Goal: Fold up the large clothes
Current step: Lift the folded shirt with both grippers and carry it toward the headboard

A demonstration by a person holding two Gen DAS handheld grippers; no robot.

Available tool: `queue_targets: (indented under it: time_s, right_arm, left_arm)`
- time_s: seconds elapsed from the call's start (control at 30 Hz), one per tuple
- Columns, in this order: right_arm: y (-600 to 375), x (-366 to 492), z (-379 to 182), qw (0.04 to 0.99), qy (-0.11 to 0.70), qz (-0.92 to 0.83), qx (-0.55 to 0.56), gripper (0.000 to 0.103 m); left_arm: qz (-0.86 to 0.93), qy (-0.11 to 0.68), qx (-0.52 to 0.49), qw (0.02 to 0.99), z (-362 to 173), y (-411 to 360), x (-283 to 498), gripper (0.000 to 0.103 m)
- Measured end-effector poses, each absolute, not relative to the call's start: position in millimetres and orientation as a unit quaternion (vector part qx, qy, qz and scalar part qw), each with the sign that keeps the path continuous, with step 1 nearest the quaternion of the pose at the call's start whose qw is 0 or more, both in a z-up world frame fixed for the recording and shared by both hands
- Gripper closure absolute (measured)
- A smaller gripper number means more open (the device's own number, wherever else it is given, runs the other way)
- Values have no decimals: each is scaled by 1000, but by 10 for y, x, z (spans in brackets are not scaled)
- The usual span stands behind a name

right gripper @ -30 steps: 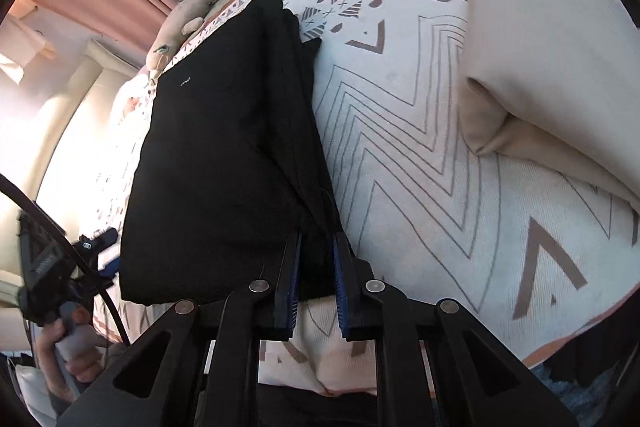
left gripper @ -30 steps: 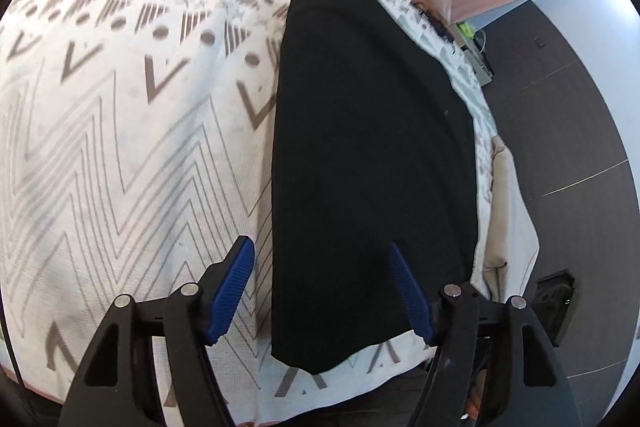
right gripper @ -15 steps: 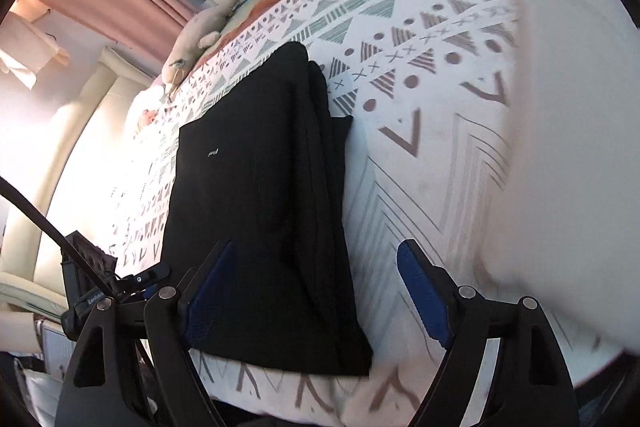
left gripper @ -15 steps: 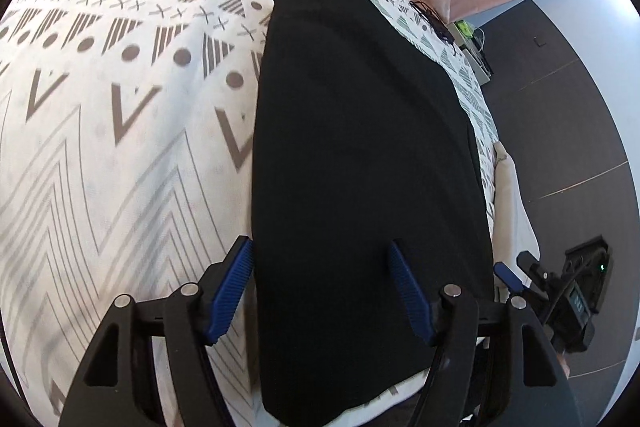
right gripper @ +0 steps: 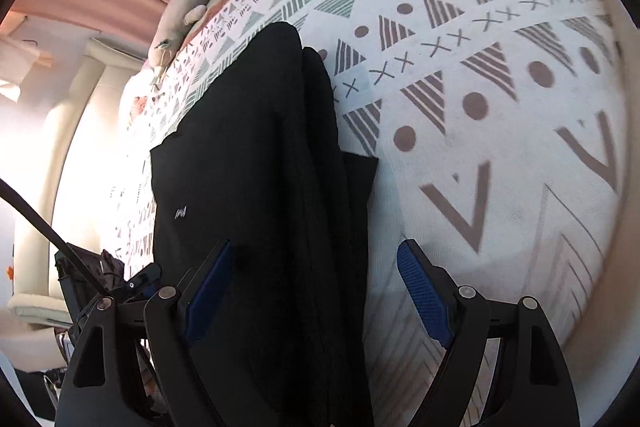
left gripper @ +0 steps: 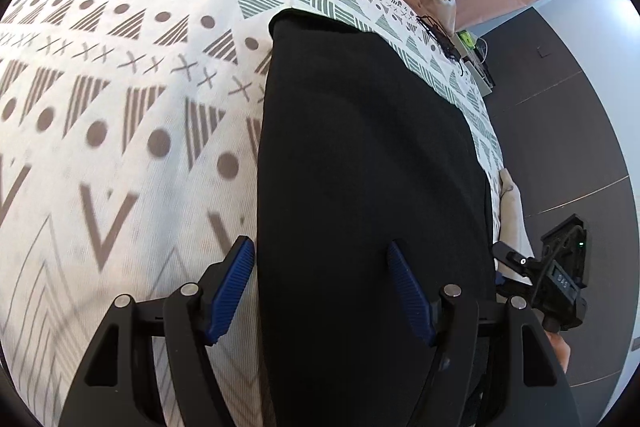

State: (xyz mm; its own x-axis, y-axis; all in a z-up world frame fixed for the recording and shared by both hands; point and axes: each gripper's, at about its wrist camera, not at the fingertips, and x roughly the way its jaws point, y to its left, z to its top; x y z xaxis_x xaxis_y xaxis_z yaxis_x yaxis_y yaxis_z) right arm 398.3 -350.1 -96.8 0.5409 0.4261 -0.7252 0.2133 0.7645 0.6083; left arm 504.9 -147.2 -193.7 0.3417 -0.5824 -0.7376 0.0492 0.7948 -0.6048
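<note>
Black garment [left gripper: 368, 187] lies folded lengthwise on the bed [left gripper: 120, 107]; both hand-held grippers [left gripper: 320, 291] [right gripper: 316, 299] hover wide, empty; pinch the near corners evenly.

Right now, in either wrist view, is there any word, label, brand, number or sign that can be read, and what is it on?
No text can be read.
Small white mark on the black garment, right wrist view: too small and blurred to read.
Pale marking on the black device at the right edge, left wrist view: too blurred to read.
Bedspread: triangles, dots and crosses only, no lettering.
</note>
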Motion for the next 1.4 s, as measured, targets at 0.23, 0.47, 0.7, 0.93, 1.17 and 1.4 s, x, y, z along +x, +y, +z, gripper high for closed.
queue_targets:
  time_s: [0.23, 0.47, 0.7, 0.93, 1.17, 1.4]
  right_arm:
    - [-3467, 4384, -1197, 783, 486, 111, 373, 22]
    - [-3394, 4761, -1272, 769, 504, 132, 370, 20]
    - [-3403, 4866, -1301, 774, 498, 131, 370, 22]
    - [-3473, 4710, -1446, 782, 476, 133, 379, 66]
    - [-3421, 4815, -1439, 778, 493, 141, 364, 65]
    - [-3221, 4831, -1167, 805, 464, 157, 336, 89]
  left_arm:
    - [-207, 527, -247, 786, -1975, -1497, 5446, 34]
    - [-213, 526, -194, 800, -1871, -1668, 5612, 36]
    - [-228, 522, -151, 808, -1759, -1847, 5589, 36]
    - [-210, 543, -216, 784, -1977, -1603, 5554, 36]
    - [-218, 551, -275, 757, -2151, -1553, 5535, 49]
    - [-222, 536, -260, 772, -1910, -1553, 5415, 72]
